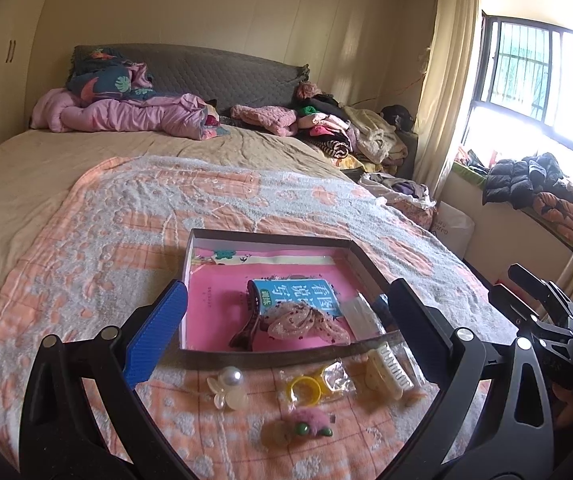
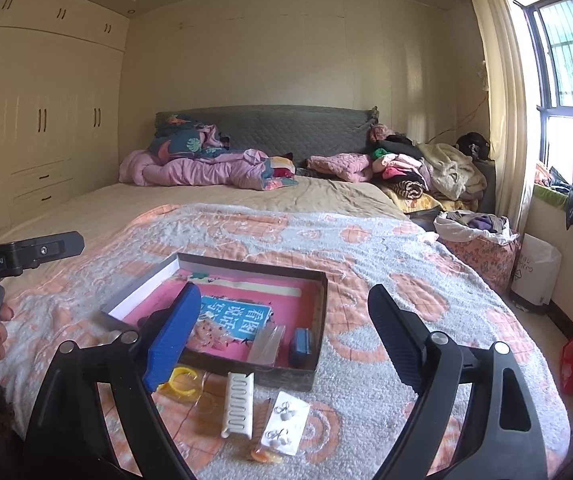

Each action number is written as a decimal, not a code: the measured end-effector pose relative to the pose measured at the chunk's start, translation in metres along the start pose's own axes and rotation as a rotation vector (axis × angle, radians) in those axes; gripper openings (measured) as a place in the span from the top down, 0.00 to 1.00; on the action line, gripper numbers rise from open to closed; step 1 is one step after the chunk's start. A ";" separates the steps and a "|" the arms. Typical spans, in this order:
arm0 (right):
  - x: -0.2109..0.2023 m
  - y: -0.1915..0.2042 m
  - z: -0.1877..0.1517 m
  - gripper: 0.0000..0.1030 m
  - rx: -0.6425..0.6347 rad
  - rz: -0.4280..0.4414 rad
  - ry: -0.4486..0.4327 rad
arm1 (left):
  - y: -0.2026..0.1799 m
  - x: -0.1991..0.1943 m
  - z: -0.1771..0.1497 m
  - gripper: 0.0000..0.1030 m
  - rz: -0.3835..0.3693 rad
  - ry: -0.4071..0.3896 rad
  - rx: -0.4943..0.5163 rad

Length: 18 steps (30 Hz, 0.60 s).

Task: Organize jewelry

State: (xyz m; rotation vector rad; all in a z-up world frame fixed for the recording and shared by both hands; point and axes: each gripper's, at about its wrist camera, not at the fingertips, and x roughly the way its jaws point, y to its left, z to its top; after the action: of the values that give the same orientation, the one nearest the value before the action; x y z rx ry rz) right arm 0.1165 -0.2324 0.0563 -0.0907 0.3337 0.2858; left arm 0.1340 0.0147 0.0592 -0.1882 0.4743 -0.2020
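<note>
1. Here, the jewelry lies in two lots on a peach-and-grey patterned bedspread (image 1: pixel 86 240): a shallow dark-rimmed cardboard box lined in pink (image 1: pixel 270 237) already holds a sheer spotted hair bow on a dark clip (image 1: pixel 306 322), resting on a blue printed booklet (image 1: pixel 298 296), with a clear sleeve at its 3 o'clock.
2. Outside the box, along its 6 o'clock rim, wait a large pearl-topped clip (image 1: pixel 228 386), a yellow plastic ring in a clear wrapper (image 1: pixel 305 389), a cream ribbed hair comb (image 2: pixel 239 404) and a pink fuzzy ornament with green beads (image 1: pixel 306 424).
3. In the right wrist view a white card of small stud earrings (image 2: pixel 284 420) sits at the comb's 3 o'clock.
4. The left gripper (image 1: pixel 286 320) stands wide apart and empty; the right gripper (image 2: pixel 286 344) is likewise spread, holding nothing.
5. Judged from this, the next pick is best made low and square: straddle one loose piece, close gently on wrapper or card edge, lift clear of the rim, then release inside.
</note>
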 end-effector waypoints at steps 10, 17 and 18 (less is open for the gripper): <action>-0.013 0.017 -0.015 0.20 -0.040 0.037 0.043 | 0.004 -0.015 -0.022 0.11 0.013 0.025 0.003; -0.022 0.027 -0.028 0.20 -0.065 0.067 0.075 | 0.008 -0.022 -0.042 0.11 0.025 0.052 0.006; -0.022 0.029 -0.030 0.20 -0.069 0.072 0.080 | 0.009 -0.023 -0.044 0.11 0.027 0.055 0.005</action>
State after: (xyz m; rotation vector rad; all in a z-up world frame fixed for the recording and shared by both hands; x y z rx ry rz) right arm 0.0787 -0.2147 0.0346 -0.1581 0.4072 0.3660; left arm 0.0942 0.0228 0.0289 -0.1714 0.5310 -0.1827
